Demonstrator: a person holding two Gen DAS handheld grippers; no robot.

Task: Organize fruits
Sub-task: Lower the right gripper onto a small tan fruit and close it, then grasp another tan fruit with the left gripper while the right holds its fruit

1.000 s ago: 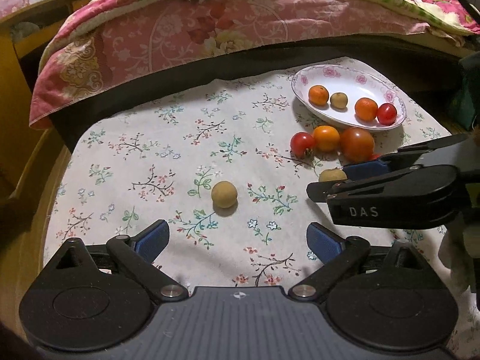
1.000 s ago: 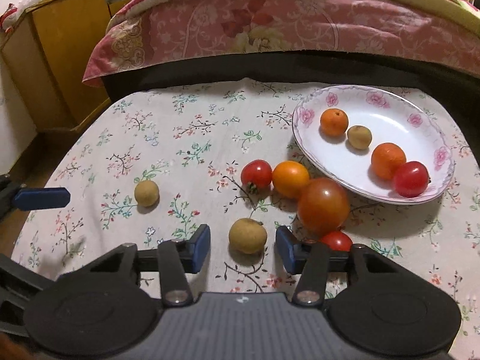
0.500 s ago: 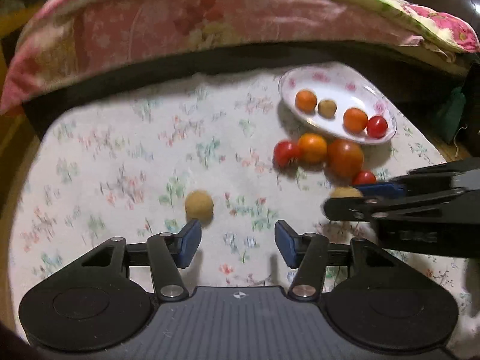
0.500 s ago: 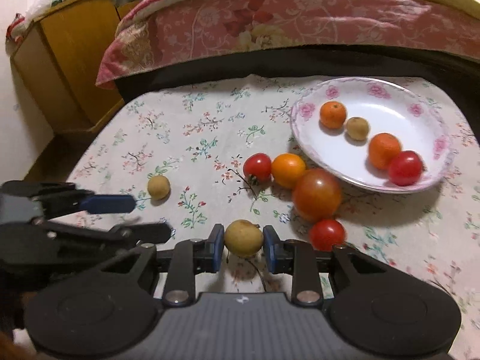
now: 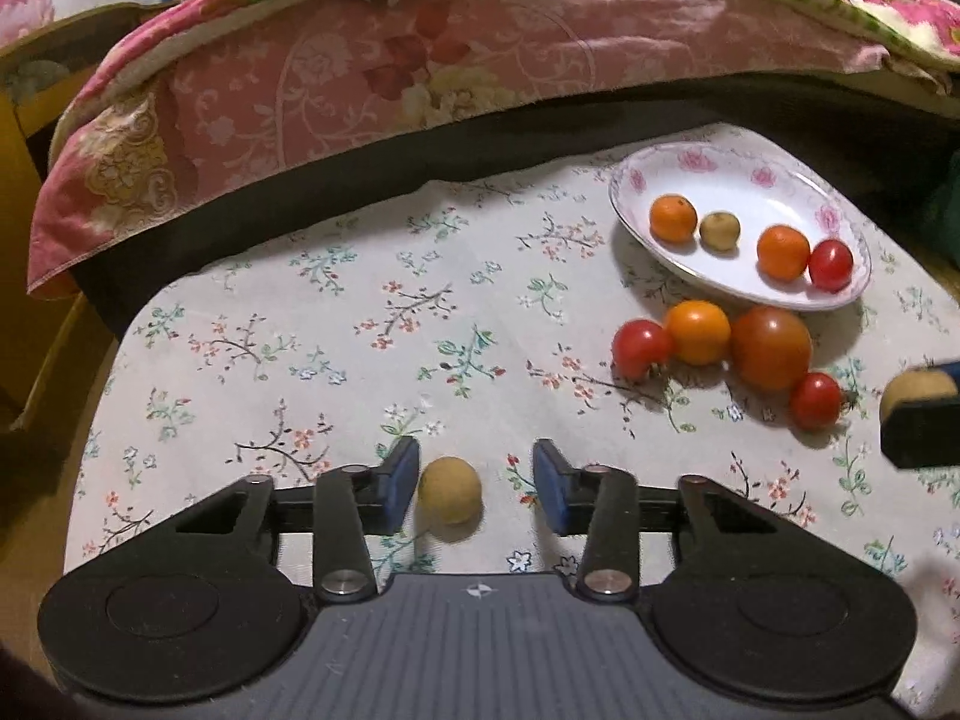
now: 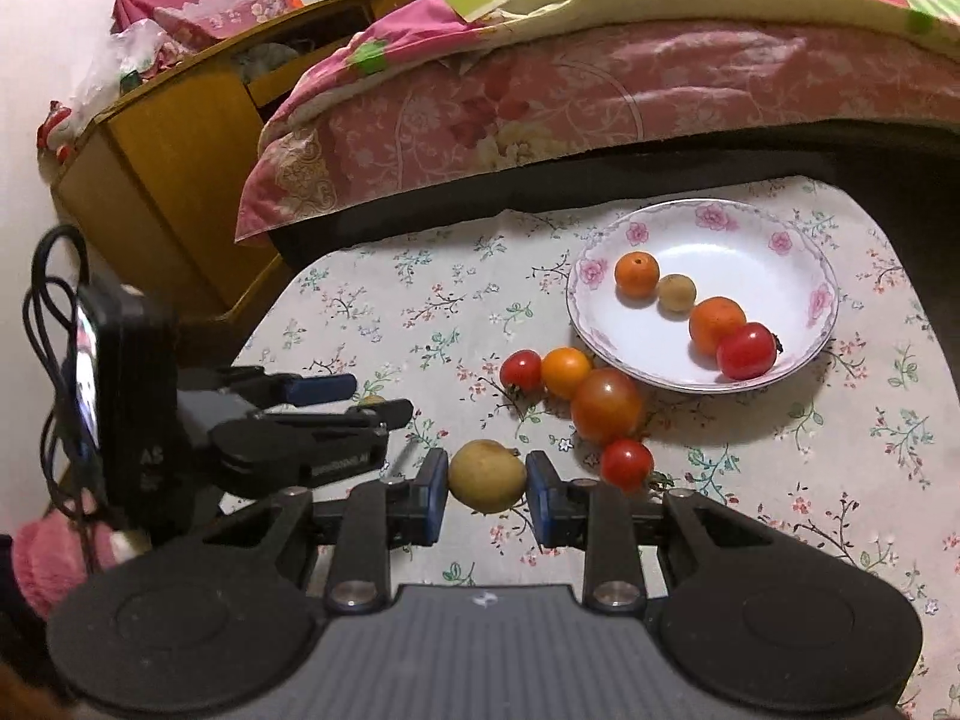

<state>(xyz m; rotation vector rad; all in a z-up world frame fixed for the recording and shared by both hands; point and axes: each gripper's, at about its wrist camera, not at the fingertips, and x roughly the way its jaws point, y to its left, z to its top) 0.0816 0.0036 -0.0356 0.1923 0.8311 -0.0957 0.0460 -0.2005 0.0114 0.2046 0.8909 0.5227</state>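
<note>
Since a second ago, your left gripper point(image 5: 474, 489) has slid forward over the floral tablecloth point(image 5: 336, 324) until the loose tan fruit point(image 5: 450, 490), probably a longan, sits between its blue pads. The jaws have just been closing from wide open. In the left wrist view the left pad point(image 5: 403, 483) is touching or just beside the fruit, while the right pad still stands clearly apart from it, so nothing is clamped yet and the fruit rests on the cloth. At the right edge of this view, the other tan fruit point(image 5: 918, 387) shows pinched in the tip of your right gripper point(image 5: 921, 414).

In the right wrist view, your right gripper point(image 6: 487, 480) has gone from open around its tan fruit point(image 6: 487, 476) to closed on it, both pads pressing its sides, and it has lifted; the fruit now hangs above the cloth near the small red tomato point(image 6: 627, 463). The white floral plate point(image 6: 798, 354) already holds two oranges, a tan fruit and a red tomato; four more fruits lie on the cloth just in front of its rim.

To my eye, you have one fruit ready to carry to the plate, and a second that needs the left jaws to finish closing before you lift.
</note>
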